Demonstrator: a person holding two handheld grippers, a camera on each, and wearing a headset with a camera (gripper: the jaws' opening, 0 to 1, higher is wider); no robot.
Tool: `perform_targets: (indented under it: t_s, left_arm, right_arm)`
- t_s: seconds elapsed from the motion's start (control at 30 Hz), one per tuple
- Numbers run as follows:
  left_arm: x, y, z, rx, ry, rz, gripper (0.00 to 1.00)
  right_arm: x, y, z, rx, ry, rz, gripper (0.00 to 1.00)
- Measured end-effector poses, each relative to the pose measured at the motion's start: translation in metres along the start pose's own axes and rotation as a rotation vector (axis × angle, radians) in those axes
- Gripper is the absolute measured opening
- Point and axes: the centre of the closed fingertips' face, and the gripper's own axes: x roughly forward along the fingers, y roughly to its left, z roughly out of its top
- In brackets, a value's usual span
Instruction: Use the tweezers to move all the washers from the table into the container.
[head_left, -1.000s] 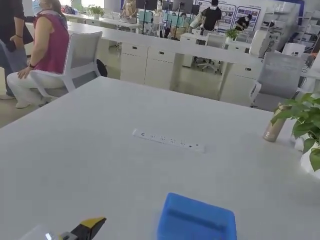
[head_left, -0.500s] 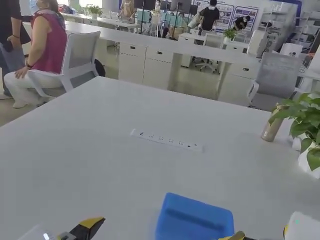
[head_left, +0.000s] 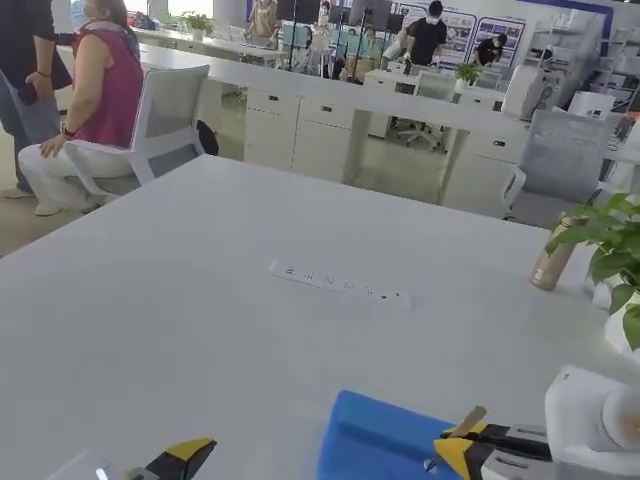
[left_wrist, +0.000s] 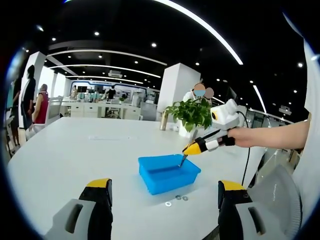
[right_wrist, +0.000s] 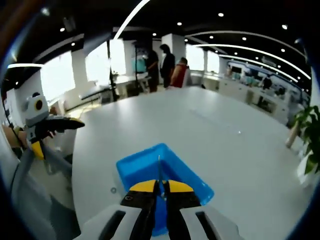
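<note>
A blue container (head_left: 395, 440) stands at the near edge of the white table (head_left: 200, 300). In the left gripper view the container (left_wrist: 167, 172) has small metal washers (left_wrist: 176, 199) lying on the table just in front of it. My right gripper (right_wrist: 160, 189) is shut on thin tweezers (right_wrist: 159, 167), whose tip hangs over the container (right_wrist: 145, 167). Whether the tip holds a washer is too small to tell. A lone washer (right_wrist: 113, 190) lies beside the container. My left gripper (left_wrist: 165, 184) is open, its jaws wide apart, back from the container. Its yellow tip (head_left: 185, 458) pokes in at the lower left.
A white power strip (head_left: 340, 282) lies mid-table. A potted plant (head_left: 610, 250) and a metal bottle (head_left: 553, 262) stand at the right edge. Chairs (head_left: 165, 115), desks and people are beyond the table's far side.
My right gripper with the tweezers has come into the head view from the lower right, over the blue container. The left gripper has stayed put.
</note>
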Motion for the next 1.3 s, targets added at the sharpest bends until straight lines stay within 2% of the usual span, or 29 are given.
perform_targets:
  t_s: [0.03,0.1,0.3,0.47,0.63,1.03,1.3]
  left_arm:
    - [0.0,0.0,0.0,0.0,0.001,-0.001,0.89]
    - [0.0,0.0,0.0,0.001,0.002,0.0,0.89]
    - [0.0,0.001,-0.001,-0.004,0.003,0.003,0.88]
    - [0.0,0.001,-0.003,0.003,0.013,0.003,0.87]
    - [0.0,0.002,-0.002,0.0,0.01,0.005,0.87]
    - [0.0,0.002,-0.003,0.002,0.012,0.01,0.86]
    - [0.0,0.002,-0.004,0.003,0.018,0.008,0.86]
  right_arm:
    - [0.003,-0.002,0.0,0.039,0.0,-0.007,0.03]
    - [0.008,-0.005,-0.003,0.068,0.011,-0.007,0.03]
    - [0.023,-0.008,-0.018,0.081,0.066,0.012,0.03]
    - [0.026,-0.008,-0.024,0.101,0.068,0.017,0.03]
    - [0.025,-0.001,-0.023,0.101,0.068,0.012,0.03]
    - [0.026,-0.004,-0.022,0.091,0.068,0.013,0.03]
    - [0.02,0.003,-0.014,0.081,0.049,0.009,0.03]
